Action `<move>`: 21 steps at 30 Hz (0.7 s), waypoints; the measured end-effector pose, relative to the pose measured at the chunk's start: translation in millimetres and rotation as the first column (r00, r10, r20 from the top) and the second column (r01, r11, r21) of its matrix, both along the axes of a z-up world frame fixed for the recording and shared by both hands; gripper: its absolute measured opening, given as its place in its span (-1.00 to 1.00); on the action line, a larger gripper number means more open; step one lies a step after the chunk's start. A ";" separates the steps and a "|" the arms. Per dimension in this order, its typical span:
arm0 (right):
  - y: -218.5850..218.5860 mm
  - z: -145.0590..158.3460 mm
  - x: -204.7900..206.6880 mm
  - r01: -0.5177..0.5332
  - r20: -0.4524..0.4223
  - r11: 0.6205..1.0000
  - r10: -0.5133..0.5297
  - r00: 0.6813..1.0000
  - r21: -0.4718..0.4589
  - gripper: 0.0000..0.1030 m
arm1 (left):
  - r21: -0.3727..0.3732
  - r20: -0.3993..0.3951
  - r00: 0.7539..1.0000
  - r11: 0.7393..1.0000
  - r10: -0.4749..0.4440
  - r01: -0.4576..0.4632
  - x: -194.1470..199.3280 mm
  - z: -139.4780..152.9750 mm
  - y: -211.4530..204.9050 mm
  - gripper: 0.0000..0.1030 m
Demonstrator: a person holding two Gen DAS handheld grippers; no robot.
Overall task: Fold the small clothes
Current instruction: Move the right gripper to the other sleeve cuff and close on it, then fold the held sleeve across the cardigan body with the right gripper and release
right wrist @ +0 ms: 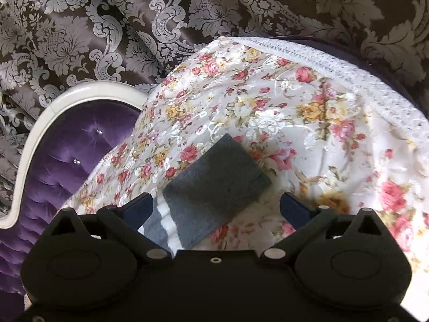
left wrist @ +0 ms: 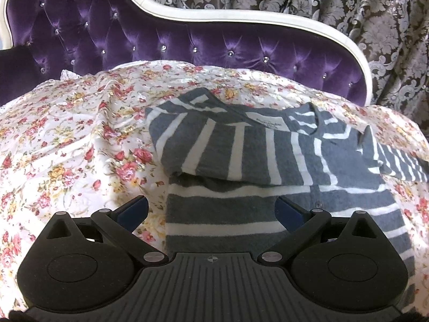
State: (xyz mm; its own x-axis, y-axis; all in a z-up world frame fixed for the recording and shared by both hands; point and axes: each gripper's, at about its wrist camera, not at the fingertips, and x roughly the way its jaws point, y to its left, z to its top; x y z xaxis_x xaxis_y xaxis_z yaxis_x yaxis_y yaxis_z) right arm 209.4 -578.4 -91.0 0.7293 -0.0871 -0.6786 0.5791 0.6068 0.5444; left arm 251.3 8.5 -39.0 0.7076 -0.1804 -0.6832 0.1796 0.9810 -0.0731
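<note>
A grey and white striped shirt (left wrist: 257,155) lies on the floral cloth (left wrist: 67,139), with its left side folded over the body. My left gripper (left wrist: 211,204) hovers open just above the shirt's lower part, nothing between its fingers. In the right wrist view a grey end of the striped shirt (right wrist: 214,185) lies flat on the floral cloth (right wrist: 295,123). My right gripper (right wrist: 215,204) is open over that grey end and holds nothing.
The floral cloth covers a purple tufted sofa (left wrist: 134,35) with a white curved frame (left wrist: 241,18). A brown damask curtain (right wrist: 134,26) hangs behind. The cloth's lace edge (right wrist: 348,72) falls off at the far right.
</note>
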 end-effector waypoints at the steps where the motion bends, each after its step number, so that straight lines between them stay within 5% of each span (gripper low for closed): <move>1: -1.0 -0.8 1.9 -0.004 0.010 1.000 0.004 1.000 -0.007 0.95 | 0.001 -0.004 1.000 1.000 -0.003 0.003 0.6 -1.0 -0.7 0.97; 6: -8.2 -6.1 10.2 0.011 0.058 1.000 -0.011 0.998 0.000 0.54 | 0.008 -0.012 1.000 1.000 -0.006 0.006 2.1 -4.4 -3.2 0.97; 9: -11.3 -7.4 15.5 0.027 0.024 0.999 -0.026 0.999 -0.017 -0.17 | 0.007 -0.018 1.000 1.000 -0.009 0.009 2.0 -5.0 -3.7 0.97; 10: -11.5 -7.2 17.4 0.027 -0.001 0.999 -0.027 1.000 -0.032 -0.56 | 0.007 -0.018 1.000 1.000 -0.011 0.011 1.7 -4.8 -3.6 0.97; 15: 0.7 9.7 22.1 0.012 -0.039 0.995 -0.016 0.999 -0.103 -0.63 | 0.006 -0.005 1.000 1.000 -0.011 0.011 -0.7 0.1 -2.5 0.97; 21: 44.2 79.6 37.2 -0.099 0.053 0.982 0.109 0.993 -0.164 -0.63 | -0.013 0.018 1.000 1.000 -0.007 0.008 -3.2 11.6 4.2 0.97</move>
State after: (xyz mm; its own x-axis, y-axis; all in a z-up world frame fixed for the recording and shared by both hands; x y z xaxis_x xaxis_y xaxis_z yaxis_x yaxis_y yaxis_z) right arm 246.6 -534.2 -11.4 0.7799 -0.1132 -0.6156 0.4769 0.7443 0.4674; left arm 248.1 12.8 -27.4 0.7180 -0.1944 -0.6684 0.1882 0.9787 -0.0824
